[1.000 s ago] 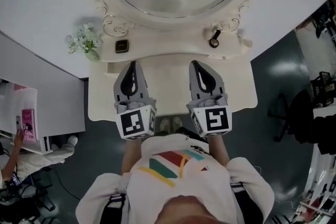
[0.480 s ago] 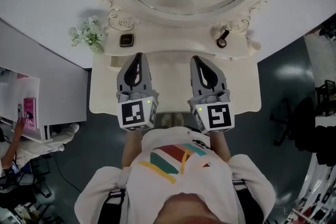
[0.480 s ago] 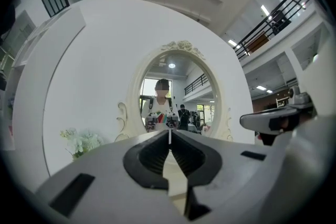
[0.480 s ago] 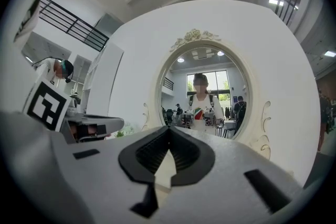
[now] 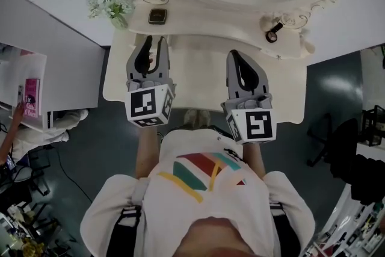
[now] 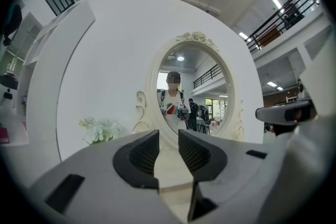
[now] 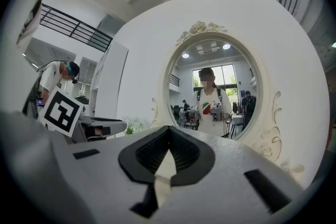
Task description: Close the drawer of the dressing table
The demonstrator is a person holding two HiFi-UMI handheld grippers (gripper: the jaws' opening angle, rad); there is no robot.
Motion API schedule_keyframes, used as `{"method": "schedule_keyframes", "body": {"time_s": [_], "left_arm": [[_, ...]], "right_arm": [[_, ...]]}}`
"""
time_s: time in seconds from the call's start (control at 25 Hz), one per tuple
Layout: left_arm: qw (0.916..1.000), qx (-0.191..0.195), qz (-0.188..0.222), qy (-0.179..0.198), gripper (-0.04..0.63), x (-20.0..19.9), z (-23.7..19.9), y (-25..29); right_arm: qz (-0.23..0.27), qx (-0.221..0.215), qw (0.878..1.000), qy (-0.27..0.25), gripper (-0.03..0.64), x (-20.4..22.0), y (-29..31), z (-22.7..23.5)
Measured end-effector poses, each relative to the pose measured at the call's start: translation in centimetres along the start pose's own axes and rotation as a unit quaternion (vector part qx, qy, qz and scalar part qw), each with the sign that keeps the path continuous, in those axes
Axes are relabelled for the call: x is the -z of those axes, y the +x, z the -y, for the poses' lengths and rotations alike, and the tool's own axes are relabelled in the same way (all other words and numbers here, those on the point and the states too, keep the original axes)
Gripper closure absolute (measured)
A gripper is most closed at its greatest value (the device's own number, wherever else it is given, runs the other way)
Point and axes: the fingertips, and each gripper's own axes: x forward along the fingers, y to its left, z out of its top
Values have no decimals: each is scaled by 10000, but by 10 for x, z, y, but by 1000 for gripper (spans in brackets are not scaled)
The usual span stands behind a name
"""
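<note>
Drawer seems hidden beneath the dressing table worktop (image 5: 198, 75); over it, left claw (image 5: 154, 40) has just parted narrowly, empty; right claw (image 5: 235, 55) is pinched together.

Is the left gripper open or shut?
Open: the left gripper has just been opening; its jaws stand apart with nothing between them.
</note>
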Motion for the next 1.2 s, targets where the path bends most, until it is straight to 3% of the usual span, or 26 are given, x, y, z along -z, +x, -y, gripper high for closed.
{"method": "schedule_keyframes", "body": {"time_s": [0.2, 0.36, 0.56, 0.92, 1.2], "left_arm": [[9989, -242, -397, 81, 446, 37, -23, -4], [9952, -642, -705, 212, 445, 76, -49, -7], [9884, -887, -1233, 97, 445, 133, -75, -8], [9724, -698, -2211, 281, 423, 222, -85, 4], [9631, -730, -2591, -1, 420, 256, -92, 15]], "right_arm": [[-70, -175, 9998, 14, 617, 6, 1, -12], [-166, -269, 9995, 26, 617, 13, 2, -20], [-294, -288, 9991, 44, 617, 23, 0, -24], [-567, -241, 9981, 17, 617, 39, -3, -24], [-713, -170, 9973, -55, 617, 48, -5, -20]]}}
